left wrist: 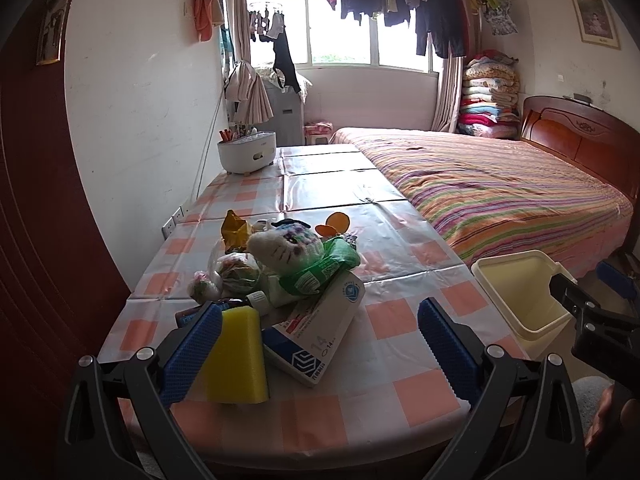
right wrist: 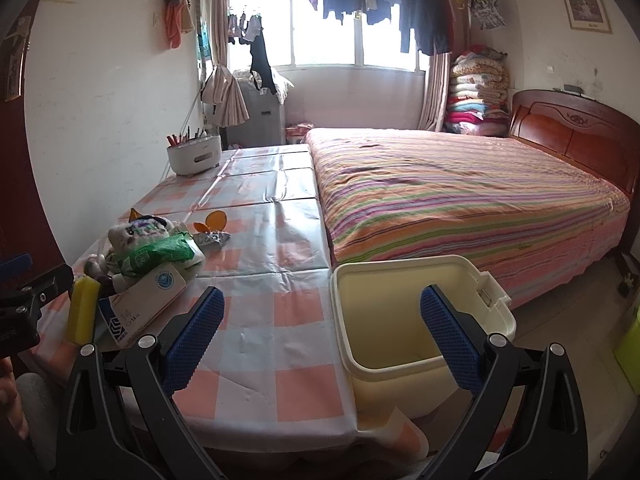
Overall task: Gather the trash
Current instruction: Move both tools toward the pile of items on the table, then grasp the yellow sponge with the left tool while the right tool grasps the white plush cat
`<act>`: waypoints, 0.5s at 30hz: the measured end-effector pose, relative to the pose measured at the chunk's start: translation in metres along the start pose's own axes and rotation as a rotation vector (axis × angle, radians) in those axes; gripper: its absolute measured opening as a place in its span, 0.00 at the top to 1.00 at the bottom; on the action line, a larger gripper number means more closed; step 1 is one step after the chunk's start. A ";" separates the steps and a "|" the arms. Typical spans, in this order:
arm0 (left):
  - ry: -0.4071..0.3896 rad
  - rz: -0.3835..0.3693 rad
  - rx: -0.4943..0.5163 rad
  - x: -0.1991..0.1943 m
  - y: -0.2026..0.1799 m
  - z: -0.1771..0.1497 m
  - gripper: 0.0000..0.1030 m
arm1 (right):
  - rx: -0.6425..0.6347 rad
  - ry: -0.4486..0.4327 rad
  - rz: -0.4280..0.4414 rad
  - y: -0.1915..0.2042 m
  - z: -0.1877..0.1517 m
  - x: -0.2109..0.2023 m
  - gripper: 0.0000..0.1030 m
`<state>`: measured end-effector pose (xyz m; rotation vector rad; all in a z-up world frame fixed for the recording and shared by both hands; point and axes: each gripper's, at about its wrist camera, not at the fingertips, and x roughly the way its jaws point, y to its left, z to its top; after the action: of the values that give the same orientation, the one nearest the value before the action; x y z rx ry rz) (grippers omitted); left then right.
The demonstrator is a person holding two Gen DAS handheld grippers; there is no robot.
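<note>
We see left tongs (left wrist: 320,344) spread apart over the checked worktop (left wrist: 400,320), holding nothing; yellow sponge (left wrist: 240,356) upright beside its left pad. Right tongs (right wrist: 322,332) likewise apart above the cream bin (right wrist: 352,344), which is off the worktop's edge. Beyond: white-blue carton (left wrist: 320,328), green wrapper (left wrist: 320,268), plush toy (left wrist: 280,240).

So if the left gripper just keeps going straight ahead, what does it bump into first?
Probably the white and blue box, lying between the open fingers of the left gripper. The yellow sponge sits against its left finger; depth is hard to judge.
</note>
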<state>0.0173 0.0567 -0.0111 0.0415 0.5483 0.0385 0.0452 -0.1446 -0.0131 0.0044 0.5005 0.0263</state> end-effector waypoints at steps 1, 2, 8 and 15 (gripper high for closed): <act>0.000 0.003 -0.003 0.000 0.002 0.000 0.07 | -0.004 -0.002 0.003 0.002 0.001 0.001 0.06; 0.002 0.006 -0.005 0.000 0.003 0.000 0.07 | -0.007 -0.003 0.006 0.003 0.002 0.001 0.06; 0.008 0.024 -0.020 0.001 0.013 -0.001 0.07 | -0.022 -0.002 0.020 0.009 0.006 0.006 0.06; 0.005 0.042 -0.047 -0.001 0.027 -0.002 0.07 | -0.058 -0.004 0.055 0.025 0.014 0.013 0.06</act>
<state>0.0151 0.0838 -0.0109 0.0074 0.5517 0.0928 0.0628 -0.1192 -0.0065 -0.0385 0.4953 0.0948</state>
